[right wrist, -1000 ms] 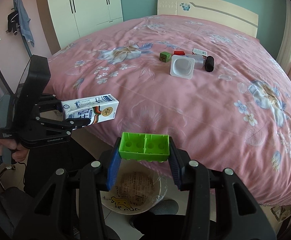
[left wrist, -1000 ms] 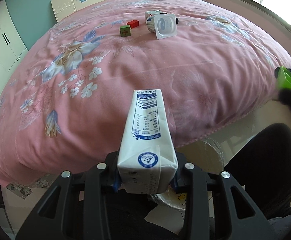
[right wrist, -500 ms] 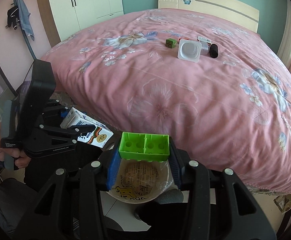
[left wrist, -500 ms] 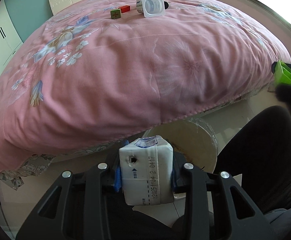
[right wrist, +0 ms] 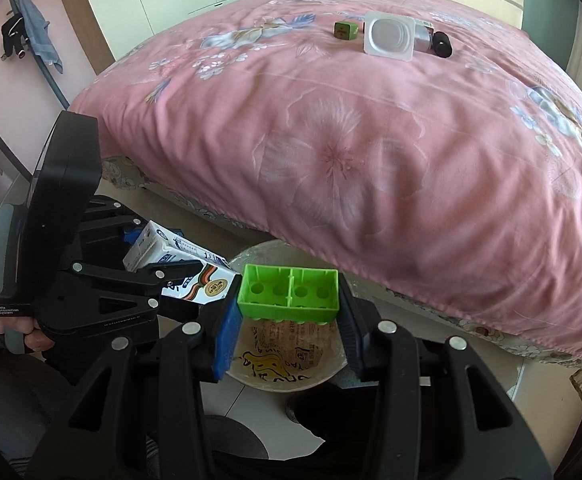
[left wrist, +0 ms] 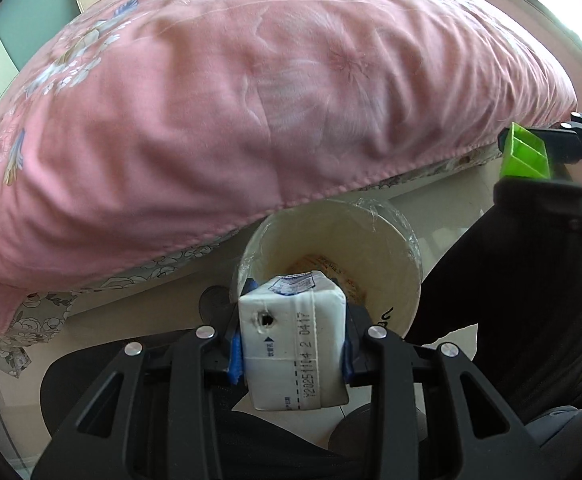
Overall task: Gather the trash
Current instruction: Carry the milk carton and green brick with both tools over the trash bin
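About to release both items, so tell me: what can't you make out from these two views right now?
- Left wrist view: bin bottom, hidden behind the milk carton.
- Right wrist view: bin interior, partly covered by the green block.
- Right wrist view: items behind the white cup on the bed, too small to identify.

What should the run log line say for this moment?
left gripper: holds milk carton over trash bin | right gripper: holds green brick

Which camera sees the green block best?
The right wrist view: the green block sits centred between the right tool pads, its hollow underside showing. The left wrist view only catches it small and blurry at the right edge.
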### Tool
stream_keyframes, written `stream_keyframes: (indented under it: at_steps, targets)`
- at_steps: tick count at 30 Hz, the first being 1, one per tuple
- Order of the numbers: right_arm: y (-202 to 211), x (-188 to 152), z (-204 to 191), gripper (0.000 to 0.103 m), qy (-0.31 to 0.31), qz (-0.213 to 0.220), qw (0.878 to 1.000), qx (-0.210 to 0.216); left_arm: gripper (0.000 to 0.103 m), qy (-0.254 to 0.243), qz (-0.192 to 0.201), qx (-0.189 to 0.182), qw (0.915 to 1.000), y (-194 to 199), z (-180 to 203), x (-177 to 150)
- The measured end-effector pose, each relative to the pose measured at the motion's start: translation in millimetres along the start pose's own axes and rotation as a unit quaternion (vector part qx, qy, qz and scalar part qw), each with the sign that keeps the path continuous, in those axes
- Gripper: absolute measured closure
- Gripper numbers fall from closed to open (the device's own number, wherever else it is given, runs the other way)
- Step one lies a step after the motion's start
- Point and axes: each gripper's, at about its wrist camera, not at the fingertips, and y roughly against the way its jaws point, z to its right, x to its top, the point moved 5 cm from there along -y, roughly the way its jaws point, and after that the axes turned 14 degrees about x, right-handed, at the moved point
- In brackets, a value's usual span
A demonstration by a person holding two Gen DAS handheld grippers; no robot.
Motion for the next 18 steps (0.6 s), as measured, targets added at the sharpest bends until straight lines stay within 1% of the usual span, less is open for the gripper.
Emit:
stream_keyframes:
  at_steps: [10, 18]
  targets:
    - [-45, -12, 5, 0.058, -0.008, -0.043, 0.999, 0.022, 0.065, -0.018, -0.031, -0.014, 0.9993, -24, 23, -10]
    - [-83, -20, 9, 0.058, -0.012, -0.076, 0.997, 0.03, 0.065, -0.026, -0.06, -0.019, 0.9977, -54, 33, -14]
